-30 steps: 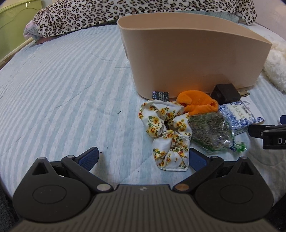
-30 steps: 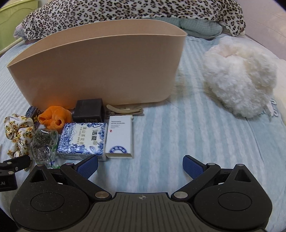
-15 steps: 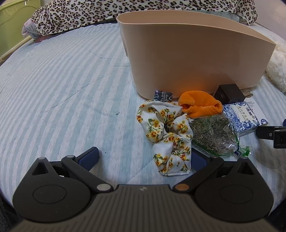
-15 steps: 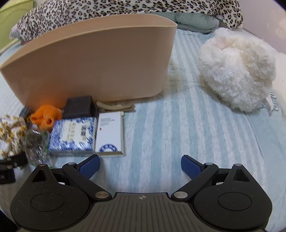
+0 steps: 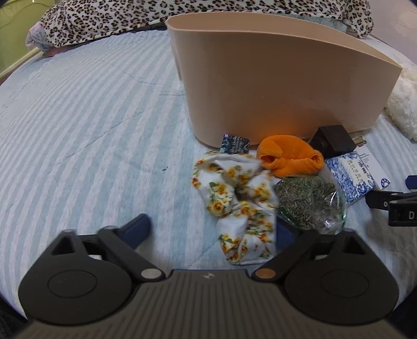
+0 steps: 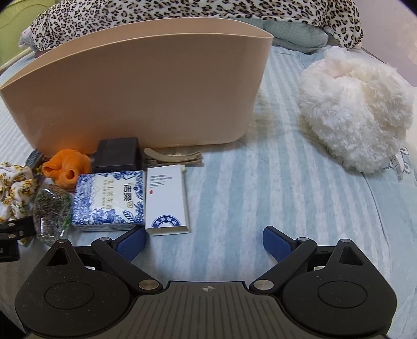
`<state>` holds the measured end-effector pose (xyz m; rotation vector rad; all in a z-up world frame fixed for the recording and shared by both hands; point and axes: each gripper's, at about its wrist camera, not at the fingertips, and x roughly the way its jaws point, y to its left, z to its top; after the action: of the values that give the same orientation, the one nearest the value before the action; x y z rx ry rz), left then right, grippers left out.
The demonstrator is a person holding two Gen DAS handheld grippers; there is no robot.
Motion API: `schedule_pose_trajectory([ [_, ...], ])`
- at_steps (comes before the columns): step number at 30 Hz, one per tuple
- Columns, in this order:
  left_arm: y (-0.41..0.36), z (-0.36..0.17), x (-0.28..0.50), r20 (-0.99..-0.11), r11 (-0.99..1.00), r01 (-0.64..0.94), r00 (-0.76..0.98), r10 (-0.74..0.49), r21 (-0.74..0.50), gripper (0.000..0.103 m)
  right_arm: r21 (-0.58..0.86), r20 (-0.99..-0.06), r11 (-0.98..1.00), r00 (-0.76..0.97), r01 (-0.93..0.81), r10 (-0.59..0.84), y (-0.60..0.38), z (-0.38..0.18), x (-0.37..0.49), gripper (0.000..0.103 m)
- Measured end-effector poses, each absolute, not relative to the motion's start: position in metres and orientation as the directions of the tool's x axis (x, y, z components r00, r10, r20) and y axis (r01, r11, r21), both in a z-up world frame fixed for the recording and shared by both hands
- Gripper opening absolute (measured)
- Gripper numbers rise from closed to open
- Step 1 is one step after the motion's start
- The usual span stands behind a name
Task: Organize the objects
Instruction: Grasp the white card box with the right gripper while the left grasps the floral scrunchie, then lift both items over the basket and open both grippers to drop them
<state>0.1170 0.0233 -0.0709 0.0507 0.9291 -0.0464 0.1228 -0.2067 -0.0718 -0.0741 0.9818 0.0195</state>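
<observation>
A tall beige bin (image 5: 273, 78) stands on the striped bed; it also shows in the right wrist view (image 6: 146, 88). In front of it lie a floral scrunchie (image 5: 239, 203), an orange cloth (image 5: 289, 159), a bag of dried herbs (image 5: 310, 203), a blue-white tissue pack (image 6: 109, 200), a white box (image 6: 166, 200), a black box (image 6: 117, 153), a small dark packet (image 5: 234, 143) and a beige hair clip (image 6: 174, 157). My left gripper (image 5: 211, 229) is open, its right finger partly behind the scrunchie. My right gripper (image 6: 203, 242) is open and empty, just in front of the white box.
A fluffy white plush (image 6: 357, 117) lies at the right. A leopard-print blanket (image 6: 182, 13) and a teal pillow (image 6: 294, 34) lie behind the bin. Bare striped bedcover (image 5: 91, 130) spreads to the left of the bin.
My left gripper has moved forward and right, closer to the scrunchie. My right gripper has shifted a little, with the white box now nearer its left finger. Both stay open.
</observation>
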Motion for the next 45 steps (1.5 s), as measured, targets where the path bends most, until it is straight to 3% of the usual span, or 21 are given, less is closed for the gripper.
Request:
schedule_pose_trajectory([
  [4,0.019,-0.068,0.114,-0.795,0.996,0.082,0.606,-0.026,0.030,0.080,-0.082,-0.823,0.996,0.566,-0.045,-0.042,-0.211,-0.071,0.125,0.093],
  [6,0.017,-0.067,0.112,-0.792,0.994,0.104,0.609,-0.042,0.028,0.066,-0.066,-0.825,0.997,0.565,-0.050,-0.026,-0.214,-0.071,0.126,0.091],
  [9,0.013,-0.064,0.111,-0.791,0.991,0.133,0.609,-0.062,0.024,0.053,-0.058,-0.818,0.995,0.576,-0.081,-0.001,-0.214,-0.070,0.126,0.086],
  [12,0.011,-0.064,0.109,-0.789,0.989,0.149,0.609,-0.073,0.023,0.045,-0.047,-0.810,0.991,0.586,-0.125,0.035,-0.213,-0.068,0.129,0.070],
  [14,0.010,-0.064,0.108,-0.788,0.988,0.154,0.611,-0.076,0.024,0.037,-0.027,-0.808,0.988,0.585,-0.150,0.066,-0.212,-0.067,0.130,0.052],
  [17,0.010,-0.063,0.107,-0.789,0.986,0.165,0.607,-0.091,0.013,0.023,-0.009,-0.808,0.984,0.581,-0.176,0.096,-0.205,-0.062,0.121,0.033],
  [21,0.013,-0.061,0.108,-0.790,0.987,0.163,0.605,-0.096,0.005,0.012,-0.014,-0.808,0.981,0.580,-0.195,0.104,-0.199,-0.056,0.111,0.028],
  [31,0.019,-0.028,0.084,-0.756,0.987,0.150,0.641,-0.135,-0.049,0.011,-0.001,-0.763,0.987,0.638,-0.160,0.103,-0.208,-0.020,0.079,0.028],
  [45,0.001,0.072,0.103,-0.561,0.986,0.167,0.816,-0.143,-0.008,0.011,-0.027,-0.558,0.991,0.824,-0.133,0.096,-0.215,0.083,0.086,0.028],
])
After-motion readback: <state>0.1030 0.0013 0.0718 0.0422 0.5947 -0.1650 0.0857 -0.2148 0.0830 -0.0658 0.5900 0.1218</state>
